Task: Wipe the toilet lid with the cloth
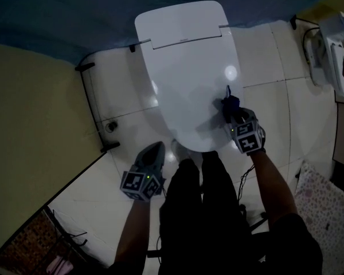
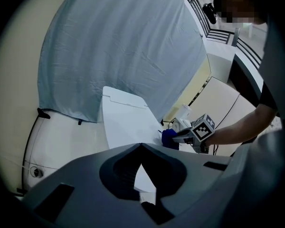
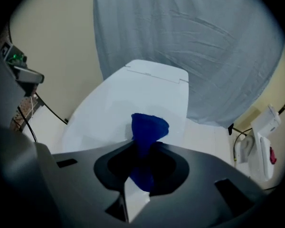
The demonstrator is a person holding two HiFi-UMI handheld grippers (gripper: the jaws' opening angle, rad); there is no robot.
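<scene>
Toilet lid [image 1: 189, 79]: closed, white; long axis runs straight away from the person, hinge end far by the grey-blue drape [image 1: 74, 16], rounded front end down at the person's feet
Cloth [image 1: 229, 105]: dark blue, bunched up; over the lid's right side near the front; sticks out past the jaw tips towards the hinge end; contact with the lid cannot be told
Right gripper [image 1: 228, 112]: forearm reaching forward and down over the lid's front right; jaws clamped on the cloth, which fills the gap between them
Left gripper [image 1: 156, 152]: hanging low off the lid's left front edge, over the tiled floor [image 1: 126, 96], pointing forward; jaw tips pressed together, gripping nothing
Writing: black-and-white square markers on both cubes; a small mark on the hinge strip, too small to read
</scene>
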